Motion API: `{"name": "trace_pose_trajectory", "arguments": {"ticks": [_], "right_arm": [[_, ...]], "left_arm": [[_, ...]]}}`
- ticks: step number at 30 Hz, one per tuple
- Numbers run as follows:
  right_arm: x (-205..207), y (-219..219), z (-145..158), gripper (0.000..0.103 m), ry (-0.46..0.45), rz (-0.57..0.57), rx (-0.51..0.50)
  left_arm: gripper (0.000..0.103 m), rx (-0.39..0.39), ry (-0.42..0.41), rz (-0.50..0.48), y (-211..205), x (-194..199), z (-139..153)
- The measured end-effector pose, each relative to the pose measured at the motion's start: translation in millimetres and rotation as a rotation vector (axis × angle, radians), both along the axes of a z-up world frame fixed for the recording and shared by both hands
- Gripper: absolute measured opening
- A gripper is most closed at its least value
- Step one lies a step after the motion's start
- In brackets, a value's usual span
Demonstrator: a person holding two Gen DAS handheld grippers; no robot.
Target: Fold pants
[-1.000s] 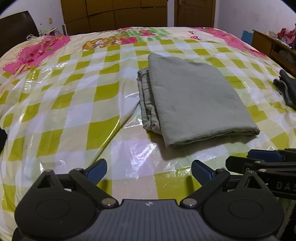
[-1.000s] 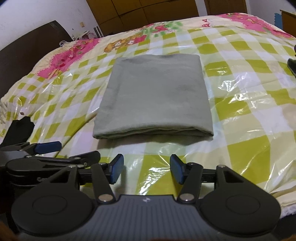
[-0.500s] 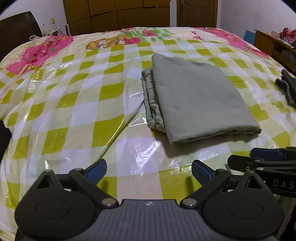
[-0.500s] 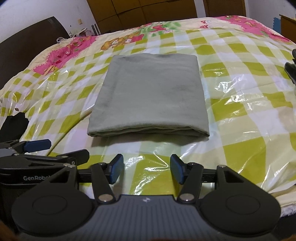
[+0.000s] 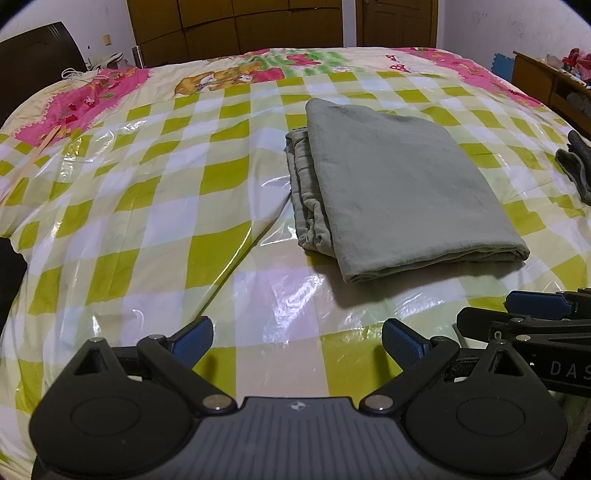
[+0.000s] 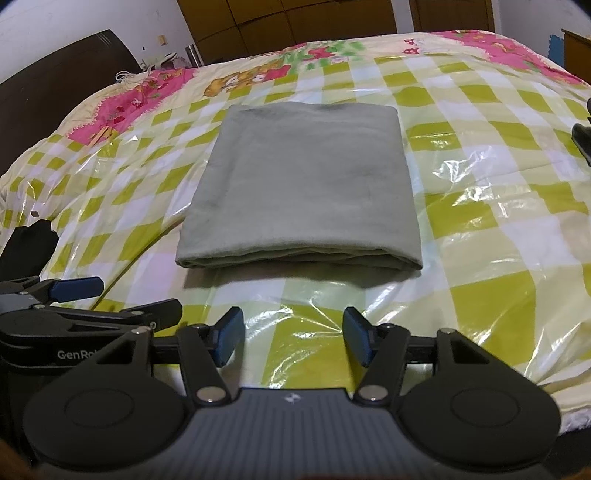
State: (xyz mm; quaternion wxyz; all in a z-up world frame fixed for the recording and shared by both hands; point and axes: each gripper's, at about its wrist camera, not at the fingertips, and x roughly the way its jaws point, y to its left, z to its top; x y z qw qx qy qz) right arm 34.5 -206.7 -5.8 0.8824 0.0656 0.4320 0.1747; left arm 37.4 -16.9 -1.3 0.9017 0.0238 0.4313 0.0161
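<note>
Checked bed (image 6: 480, 229), right hand-held gripper (image 6: 293, 341) opening, empty

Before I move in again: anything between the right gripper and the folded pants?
Nothing: only bare plastic-covered bedspread separates the right gripper from the pants, seen in the right wrist view.

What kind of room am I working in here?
Most likely a bedroom: the folded pants lie on a bed with a checked cover under clear plastic, a dark headboard at its left, wooden wardrobe doors behind.
</note>
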Motion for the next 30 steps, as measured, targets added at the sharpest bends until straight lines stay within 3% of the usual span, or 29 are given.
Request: {"name": "trace_pose_trajectory", "arguments": {"ticks": [30], "right_arm": [[0.4, 1.0, -0.8, 0.062, 0.003, -0.001, -0.002]], "left_arm": [[0.103, 0.032, -0.007, 0.004, -3.5, -1.1, 0.2]]}}
